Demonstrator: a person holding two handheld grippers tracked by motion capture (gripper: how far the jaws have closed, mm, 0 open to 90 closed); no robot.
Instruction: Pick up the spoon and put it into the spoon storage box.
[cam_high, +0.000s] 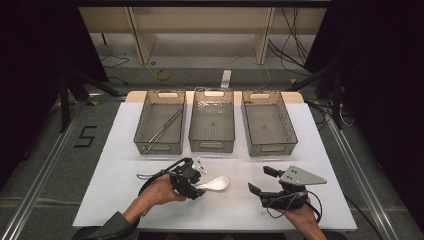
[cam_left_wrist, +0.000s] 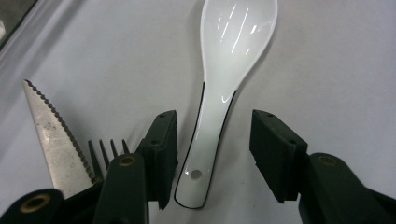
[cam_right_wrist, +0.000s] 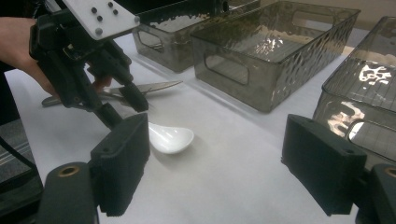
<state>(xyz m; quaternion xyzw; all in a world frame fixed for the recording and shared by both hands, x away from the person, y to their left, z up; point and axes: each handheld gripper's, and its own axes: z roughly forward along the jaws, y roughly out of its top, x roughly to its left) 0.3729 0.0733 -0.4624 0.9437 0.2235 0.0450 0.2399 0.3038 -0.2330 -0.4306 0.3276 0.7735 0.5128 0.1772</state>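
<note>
A white ceramic spoon (cam_high: 216, 183) (cam_left_wrist: 229, 56) (cam_right_wrist: 170, 137) lies on the white table (cam_high: 120, 150), bowl toward the right. My left gripper (cam_high: 196, 188) (cam_left_wrist: 215, 126) (cam_right_wrist: 123, 109) reaches down over the spoon's handle, which lies between its jaws. The left pad sits right at the handle's edge and a gap remains at the right pad, so the jaws are open. My right gripper (cam_high: 262, 180) (cam_right_wrist: 219, 149) hovers low at the front right, open wide with nothing between its jaws.
A serrated knife (cam_left_wrist: 51, 135) (cam_right_wrist: 154, 87) and a fork (cam_left_wrist: 105, 149) lie just beside the left gripper. Three clear grey bins stand in a row at the back: left (cam_high: 162, 146) with a long metal utensil (cam_high: 162, 130), middle (cam_high: 211, 145) and right (cam_high: 274, 146).
</note>
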